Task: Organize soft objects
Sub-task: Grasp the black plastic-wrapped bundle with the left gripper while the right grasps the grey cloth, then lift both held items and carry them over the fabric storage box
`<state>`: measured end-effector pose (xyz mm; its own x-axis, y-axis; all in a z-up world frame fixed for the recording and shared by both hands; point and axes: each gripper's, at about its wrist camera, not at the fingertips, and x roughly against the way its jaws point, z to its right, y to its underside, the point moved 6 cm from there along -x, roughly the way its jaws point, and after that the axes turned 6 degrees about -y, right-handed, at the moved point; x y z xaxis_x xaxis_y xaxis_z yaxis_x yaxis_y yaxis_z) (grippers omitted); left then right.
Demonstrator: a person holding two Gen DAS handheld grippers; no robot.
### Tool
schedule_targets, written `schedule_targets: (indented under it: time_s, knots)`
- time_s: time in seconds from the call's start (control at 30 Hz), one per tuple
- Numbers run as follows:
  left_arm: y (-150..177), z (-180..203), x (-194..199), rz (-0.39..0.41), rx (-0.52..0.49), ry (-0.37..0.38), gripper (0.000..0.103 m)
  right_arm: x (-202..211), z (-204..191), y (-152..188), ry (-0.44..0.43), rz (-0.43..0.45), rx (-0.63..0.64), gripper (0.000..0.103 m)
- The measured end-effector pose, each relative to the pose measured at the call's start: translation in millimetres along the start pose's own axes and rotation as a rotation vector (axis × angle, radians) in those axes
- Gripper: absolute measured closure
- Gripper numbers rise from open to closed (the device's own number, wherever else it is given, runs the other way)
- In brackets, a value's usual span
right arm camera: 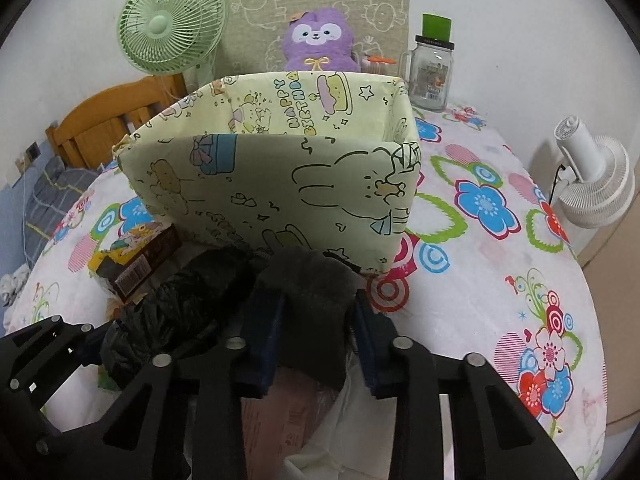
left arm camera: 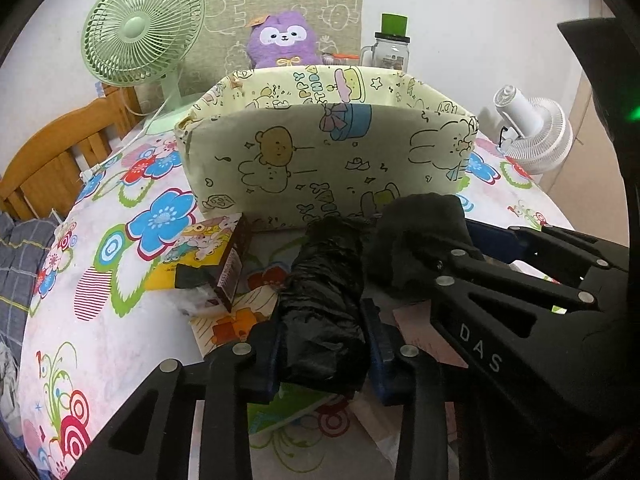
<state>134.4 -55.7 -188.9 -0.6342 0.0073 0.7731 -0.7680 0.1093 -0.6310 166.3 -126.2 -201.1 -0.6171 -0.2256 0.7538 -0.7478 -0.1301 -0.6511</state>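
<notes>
Left gripper: pads pressed on a black crinkled plastic roll, glossy, wrinkled, lying lengthwise toward the fabric bin. Right gripper: pads pinching a dark grey knitted bundle, matte and folded, just in front of the bin's near wall. Both items sit low on the floral tablecloth, beside a small printed carton and loose papers.

Risks, as judged: the plastic is slick and may slide through the pads on lifting; the knit could unfold and drag. The two grippers are close together and may knock each other. The bin's near wall stands tall; a low carry would push the bin back toward the purple plush and glass jar
</notes>
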Motion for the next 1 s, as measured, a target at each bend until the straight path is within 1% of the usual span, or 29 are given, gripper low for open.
schedule_targets:
  time_s: [0.23,0.6,1.0]
  knots:
    - [-2.1,-0.4,8.6,0.022,-0.002,-0.005,0.071,9.0,-2.5,0.5,0.000,0.010,0.011,0.075]
    - [-8.2,0.6,32.1,0.075,-0.004,0.001,0.071,35.7,-7.6,-3.1,0.001,0.056,0.017,0.076]
    - [-16.8,0.3,63.0,0.143,-0.007,-0.002,0.071,75.2,-11.7,-10.7,0.016,0.126,0.018,0.076]
